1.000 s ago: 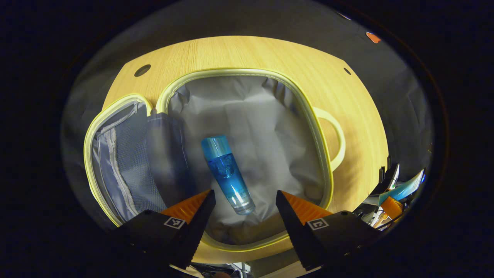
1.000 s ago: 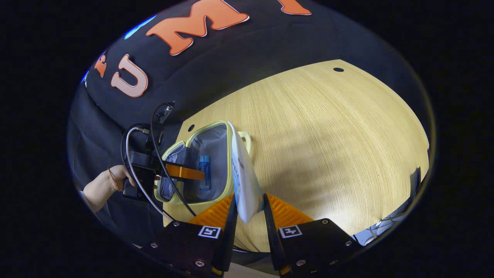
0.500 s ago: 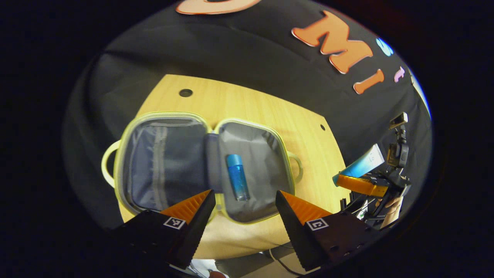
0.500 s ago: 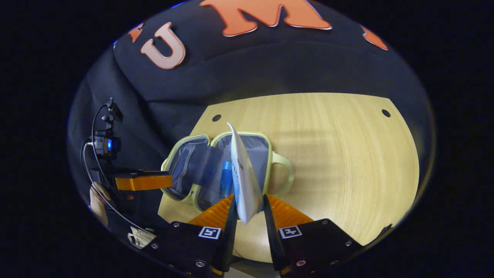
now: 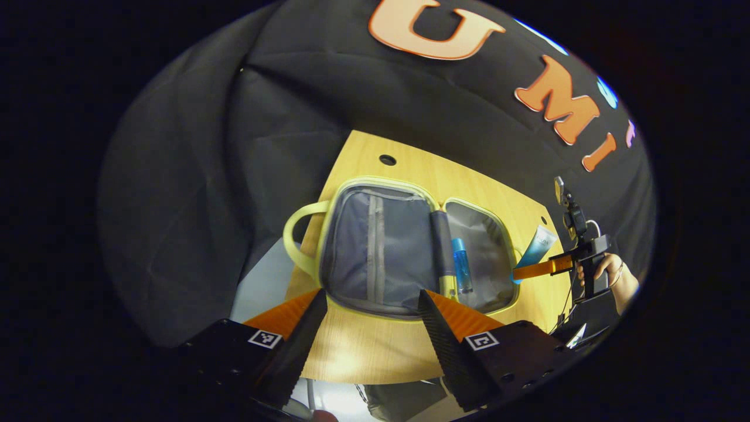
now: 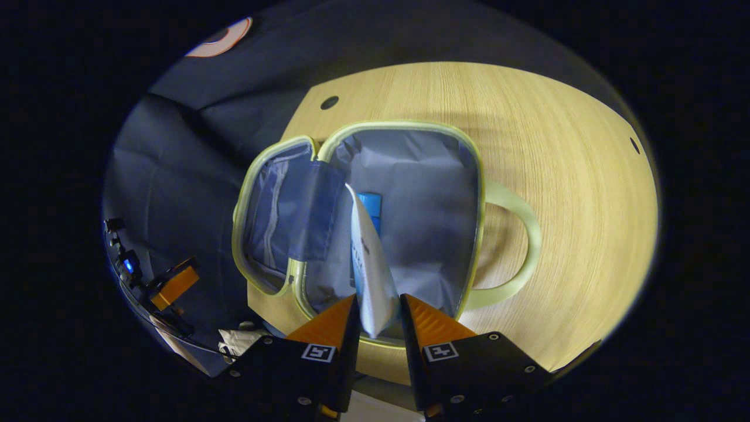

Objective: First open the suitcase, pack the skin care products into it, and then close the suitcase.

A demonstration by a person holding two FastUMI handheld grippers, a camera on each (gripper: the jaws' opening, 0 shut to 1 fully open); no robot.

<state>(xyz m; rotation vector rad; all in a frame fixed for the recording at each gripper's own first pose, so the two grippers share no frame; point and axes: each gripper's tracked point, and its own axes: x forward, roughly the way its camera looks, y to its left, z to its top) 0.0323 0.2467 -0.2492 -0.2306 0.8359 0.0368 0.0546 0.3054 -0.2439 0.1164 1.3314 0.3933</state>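
Right gripper view: suitcase (image 6: 476, 193) open, blue bottle (image 6: 370, 206) inside | right fingers (image 6: 347, 321) hold tube (image 6: 370, 275) | left fingers (image 5: 307, 321) wide

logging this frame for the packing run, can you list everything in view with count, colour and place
suitcase: 1, pale yellow trim, grey lining, lying open on the table
bottle: 1, blue, lying in the suitcase's right half
tube: 1, white and blue, held over the open suitcase
table: 1, light wood, under the suitcase
left tool: 1, open, holding nothing, near the table's front edge
right tool: 1, shut on the tube
hand: 1, holding the right tool, right of the suitcase
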